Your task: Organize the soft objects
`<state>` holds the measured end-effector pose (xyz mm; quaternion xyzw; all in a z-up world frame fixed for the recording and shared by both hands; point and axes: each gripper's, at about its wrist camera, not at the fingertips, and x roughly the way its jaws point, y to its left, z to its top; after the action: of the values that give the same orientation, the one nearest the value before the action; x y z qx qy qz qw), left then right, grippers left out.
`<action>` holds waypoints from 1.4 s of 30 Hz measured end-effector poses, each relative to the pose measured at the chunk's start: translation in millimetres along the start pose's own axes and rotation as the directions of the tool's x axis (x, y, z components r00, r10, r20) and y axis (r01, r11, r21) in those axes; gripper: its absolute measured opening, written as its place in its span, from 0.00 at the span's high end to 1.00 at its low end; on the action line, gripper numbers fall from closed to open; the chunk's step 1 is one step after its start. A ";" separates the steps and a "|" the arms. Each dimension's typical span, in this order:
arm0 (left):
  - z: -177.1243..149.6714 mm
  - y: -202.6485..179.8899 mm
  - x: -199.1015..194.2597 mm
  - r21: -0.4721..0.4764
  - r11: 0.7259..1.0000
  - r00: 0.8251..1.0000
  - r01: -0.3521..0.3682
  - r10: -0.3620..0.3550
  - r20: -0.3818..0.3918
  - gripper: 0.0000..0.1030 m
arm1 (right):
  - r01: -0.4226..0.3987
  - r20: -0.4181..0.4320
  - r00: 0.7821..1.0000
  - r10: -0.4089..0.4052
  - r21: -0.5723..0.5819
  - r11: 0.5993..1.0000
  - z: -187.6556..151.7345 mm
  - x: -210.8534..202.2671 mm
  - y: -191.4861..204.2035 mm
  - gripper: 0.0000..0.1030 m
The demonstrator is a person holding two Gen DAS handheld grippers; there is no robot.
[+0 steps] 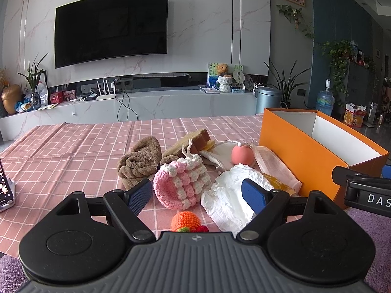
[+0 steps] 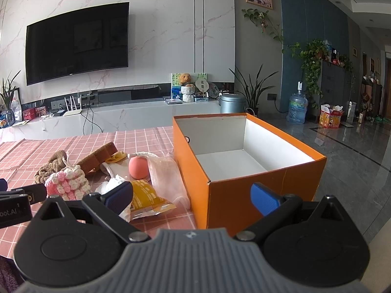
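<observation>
Your left tongs [image 1: 196,196] are released, fingers spread wide, nothing between them; they hang low over the near edge of the tabletop [image 1: 73,151], which has a pink checked cloth. Straight ahead between the fingers sits the pink-and-white crochet pouch [image 1: 180,183], mouth tipped toward you. Just below it, at the near edge, an orange crochet ball [image 1: 184,221], partly cut off by the tongs' body. Right of the pouch lies crumpled white paper [image 1: 232,195], with the right finger pad [image 1: 254,196] in front of it. Behind the pouch: a brown towel [image 1: 140,161] bunched on the left, a brown sponge [image 1: 195,139] leaning further back, a white cloth bag [image 1: 220,153], and a pink ball [image 1: 243,155] resting on it. A pink mesh bag [image 1: 273,166] lies against the orange box [image 1: 300,156], with a yellow packet [image 1: 278,183] touching its near side. Your right tongs [image 2: 191,197] are also released and empty, held in front of the box's near corner; the left pad overlaps the yellow packet [image 2: 146,195] in view, contact can't be told. The orange box [image 2: 220,195] stands upright at the right end of the tabletop, lid off, white interior showing nothing inside. All soft items are piled left of the box, none in it.
</observation>
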<state>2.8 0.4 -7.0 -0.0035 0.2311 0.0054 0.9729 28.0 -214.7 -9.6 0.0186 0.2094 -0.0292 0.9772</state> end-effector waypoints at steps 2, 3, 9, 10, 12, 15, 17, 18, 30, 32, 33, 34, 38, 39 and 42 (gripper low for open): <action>-0.1 -0.2 0.0 0.001 1.000 1.000 0.000 0.000 0.000 0.05 | 0.000 0.000 1.000 0.000 0.001 1.000 0.0 -0.1 -0.1 0.02; -0.2 -0.1 -0.2 0.001 1.000 1.000 0.000 0.000 -0.001 0.05 | 0.000 0.000 1.000 0.000 0.000 1.000 0.2 0.1 0.2 0.02; -0.6 -0.2 0.1 0.002 1.000 1.000 0.006 -0.006 -0.007 0.05 | -0.002 -0.001 1.000 0.002 -0.004 1.000 0.1 0.2 0.8 0.02; -0.7 -0.3 0.0 0.003 1.000 1.000 0.008 -0.008 -0.009 0.05 | -0.002 -0.001 1.000 0.002 -0.003 1.000 0.1 0.2 0.8 0.02; -0.9 -0.3 0.1 0.006 1.000 1.000 0.011 -0.011 -0.013 0.06 | -0.007 -0.001 1.000 0.007 -0.005 1.000 0.1 0.4 1.9 0.02; -0.1 1.6 0.8 0.005 1.000 0.999 0.024 -0.024 -0.026 0.07 | -0.031 0.009 0.999 0.031 -0.006 1.000 -0.3 -0.9 3.8 0.02; 0.0 3.7 1.4 -0.002 1.000 0.999 0.025 -0.025 -0.035 0.07 | -0.075 0.027 0.997 0.075 0.003 0.997 -0.9 -2.1 4.2 0.02; 0.1 5.2 1.6 -0.005 1.000 0.999 0.018 -0.018 -0.041 0.07 | -0.096 0.032 0.995 0.095 0.006 0.995 -0.8 -2.5 4.5 0.02; -3.6 25.3 12.1 -0.062 0.994 0.990 0.089 -0.096 -0.107 0.16 | -0.247 0.001 0.968 0.250 -0.169 0.954 -5.0 -2.9 40.2 0.09; -4.1 27.7 15.5 -0.073 0.993 0.989 0.094 -0.102 -0.112 0.17 | -0.265 -0.029 0.964 0.264 -0.181 0.947 -5.0 3.4 43.9 0.17; -3.8 29.3 17.4 -0.076 0.992 0.988 0.101 -0.109 -0.114 0.18 | -0.274 -0.047 0.962 0.270 -0.185 0.944 -4.6 7.7 45.9 0.19; -3.1 30.9 19.6 -0.077 0.991 0.986 0.108 -0.117 -0.119 0.20 | -0.285 -0.064 0.959 0.278 -0.187 0.940 -3.8 12.2 47.4 0.19; -0.3 35.6 31.2 -0.045 0.991 0.981 0.124 -0.130 -0.142 0.20 | -0.309 -0.102 0.951 0.293 -0.232 0.922 -2.1 28.1 54.8 0.20; 1.1 36.9 35.2 -0.036 0.991 0.980 0.128 -0.132 -0.150 0.21 | -0.319 -0.117 0.947 0.299 -0.248 0.915 -1.6 33.1 57.0 0.23; 8.0 37.5 49.0 0.046 0.990 0.981 0.135 -0.127 -0.150 0.21 | -0.352 -0.179 0.933 0.311 -0.288 0.891 1.8 54.8 68.0 0.24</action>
<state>49.7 38.4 -22.0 0.0083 0.3011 -0.0653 0.9513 83.1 -149.6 -28.8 -0.1004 0.2673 0.1732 0.9426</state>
